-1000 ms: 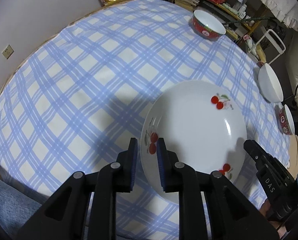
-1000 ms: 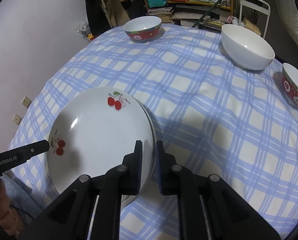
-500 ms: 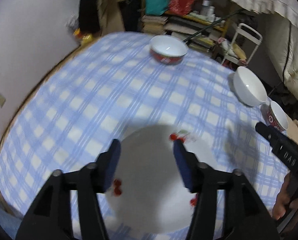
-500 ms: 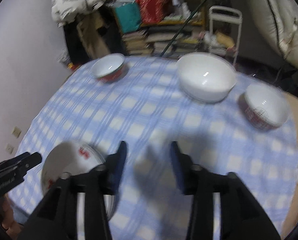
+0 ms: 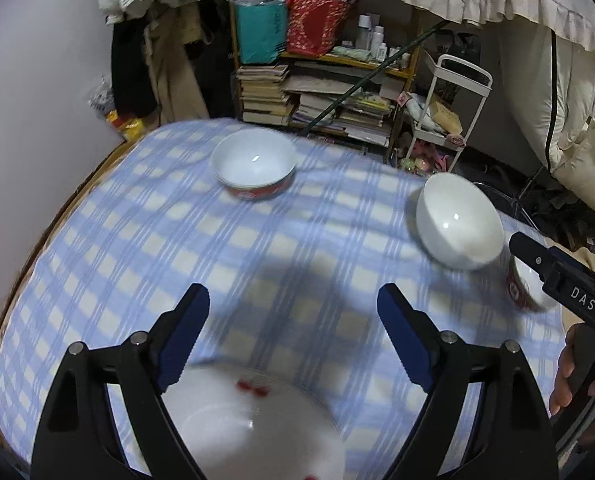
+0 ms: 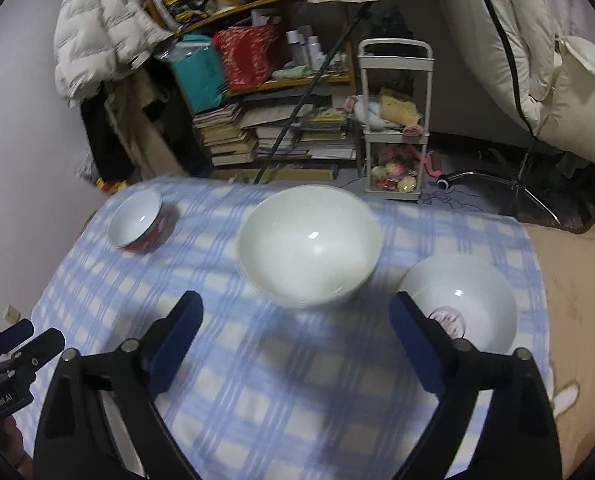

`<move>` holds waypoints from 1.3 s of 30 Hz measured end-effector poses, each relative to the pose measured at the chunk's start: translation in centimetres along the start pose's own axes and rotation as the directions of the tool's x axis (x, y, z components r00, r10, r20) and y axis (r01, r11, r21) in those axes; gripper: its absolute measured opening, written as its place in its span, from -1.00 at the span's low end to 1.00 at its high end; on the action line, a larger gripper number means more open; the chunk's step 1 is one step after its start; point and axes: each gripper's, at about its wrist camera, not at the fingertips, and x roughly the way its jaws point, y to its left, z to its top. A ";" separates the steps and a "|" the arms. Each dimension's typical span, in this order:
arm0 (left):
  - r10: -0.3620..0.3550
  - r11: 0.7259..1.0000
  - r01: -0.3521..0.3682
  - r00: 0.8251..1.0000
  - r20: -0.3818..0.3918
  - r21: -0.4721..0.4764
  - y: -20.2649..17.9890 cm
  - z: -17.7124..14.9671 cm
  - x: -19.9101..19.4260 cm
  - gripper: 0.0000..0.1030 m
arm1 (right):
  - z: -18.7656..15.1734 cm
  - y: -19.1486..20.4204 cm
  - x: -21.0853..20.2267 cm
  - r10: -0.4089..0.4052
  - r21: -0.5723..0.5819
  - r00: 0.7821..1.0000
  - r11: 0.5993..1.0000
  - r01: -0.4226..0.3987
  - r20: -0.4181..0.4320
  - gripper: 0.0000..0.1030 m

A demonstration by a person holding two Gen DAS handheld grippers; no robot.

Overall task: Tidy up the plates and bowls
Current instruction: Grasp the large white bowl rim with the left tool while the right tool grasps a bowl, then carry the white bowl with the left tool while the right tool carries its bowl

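Observation:
A white cherry-print plate [image 5: 257, 424] lies on the checked table right under my open, empty left gripper [image 5: 293, 336]. A red-sided bowl [image 5: 253, 164] stands at the far side; it also shows in the right wrist view [image 6: 137, 220]. A large white bowl [image 5: 457, 220] stands to the right, and in the right wrist view [image 6: 309, 244] it is just ahead of my open, empty right gripper [image 6: 297, 340]. A second red-sided bowl [image 6: 461, 304] with a red inner mark sits by the right finger [image 6: 417, 348]; it also shows in the left wrist view [image 5: 525, 284].
The blue-and-white checked tablecloth [image 6: 297, 392] covers the round table. Behind it are a shelf of books and bags [image 5: 317, 72], a white trolley [image 6: 393, 120] and hanging clothes. A brown cloth [image 6: 569, 280] lies at the table's right edge.
Both grippers let go of the stacked plates, opened wide and lifted back, tilting up toward the bowls. The plate now lies low under the left gripper.

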 end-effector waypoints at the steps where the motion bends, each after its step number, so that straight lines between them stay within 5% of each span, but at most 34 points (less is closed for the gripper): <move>1: -0.006 1.000 0.006 1.000 0.001 0.005 -0.6 0.6 0.4 0.66 | 0.5 -0.6 0.4 -0.005 0.004 1.000 1.000 0.005 -0.004 0.95; 14: -0.092 0.995 0.092 0.996 -0.009 0.049 -7.6 6.3 5.7 0.66 | 4.5 -5.9 5.7 -0.004 0.016 0.993 1.000 0.006 -0.117 0.93; 25: -0.106 0.988 0.121 0.983 -0.147 0.095 -12.6 6.2 11.5 0.63 | 5.4 -9.0 9.6 0.065 0.082 0.974 0.995 -0.048 -0.216 0.31; 26: -0.111 0.988 0.126 0.982 -0.152 0.090 -12.7 6.1 11.8 0.57 | 5.4 -9.1 9.9 0.069 0.086 0.972 0.995 -0.050 -0.224 0.26; 28: -0.122 0.988 0.136 0.977 -0.177 0.072 -13.1 5.8 12.5 0.12 | 5.3 -9.3 10.7 0.094 0.105 0.965 0.992 -0.070 -0.247 0.11; 31: -0.161 0.985 0.170 0.965 -0.207 0.023 -13.1 5.4 13.4 -0.18 | 5.1 -9.3 11.8 0.140 0.137 0.950 0.985 -0.105 -0.279 -0.10; 34: -0.265 0.964 0.255 0.927 -0.265 -0.071 -12.9 5.0 15.1 -0.47 | 4.9 -8.7 12.8 0.146 0.128 0.936 0.986 -0.110 -0.319 -0.30; 39: -0.204 0.977 0.213 0.930 -0.306 -0.003 -13.3 4.3 16.5 -0.62 | 4.6 -7.1 13.8 0.119 0.081 0.920 0.992 -0.096 -0.373 -0.59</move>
